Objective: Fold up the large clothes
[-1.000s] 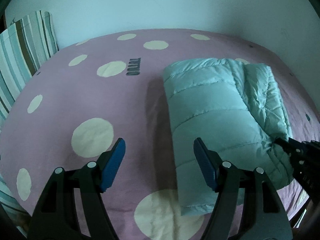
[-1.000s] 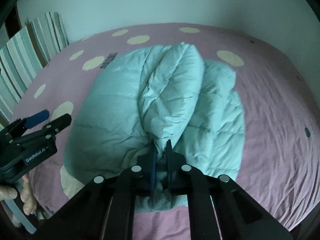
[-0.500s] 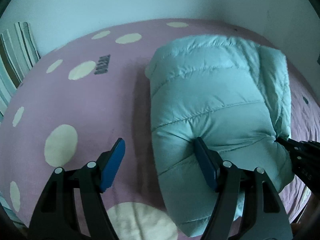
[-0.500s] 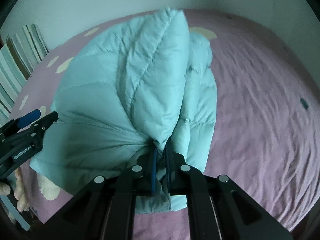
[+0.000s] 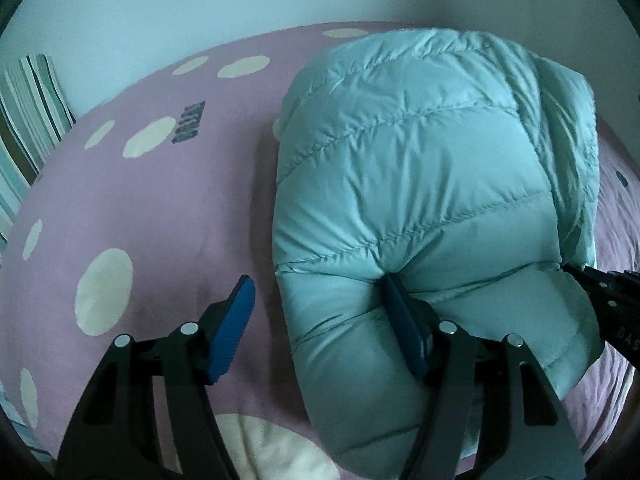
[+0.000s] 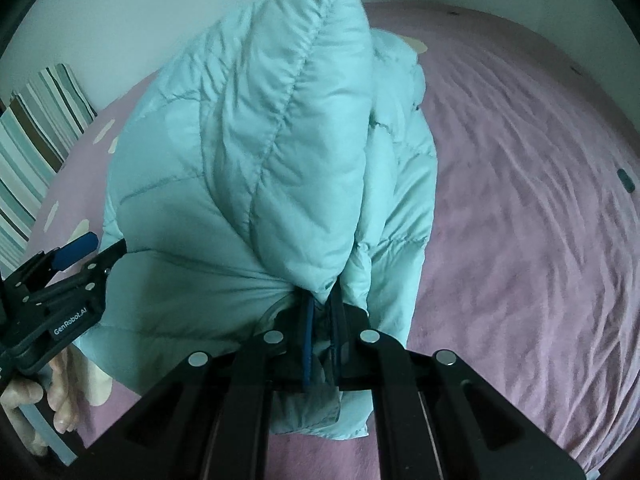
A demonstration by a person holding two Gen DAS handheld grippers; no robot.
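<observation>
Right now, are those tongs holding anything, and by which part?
The right tongs pinch the puffy teal jacket by a bunched edge nearest the camera. The left tongs are open, one finger pressing the jacket.

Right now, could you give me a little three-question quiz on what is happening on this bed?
1. True or false: the right gripper is shut on the puffy jacket.
2. How do the left gripper's jaws stand: A) spread wide, B) closed tight?
3. Fill in: the pink bedsheet carries pale ____.

Key: 1 true, jacket cloth is pinched between its jaws. 2 A, one finger presses into the jacket, the other is over the sheet. 3 dots.
</observation>
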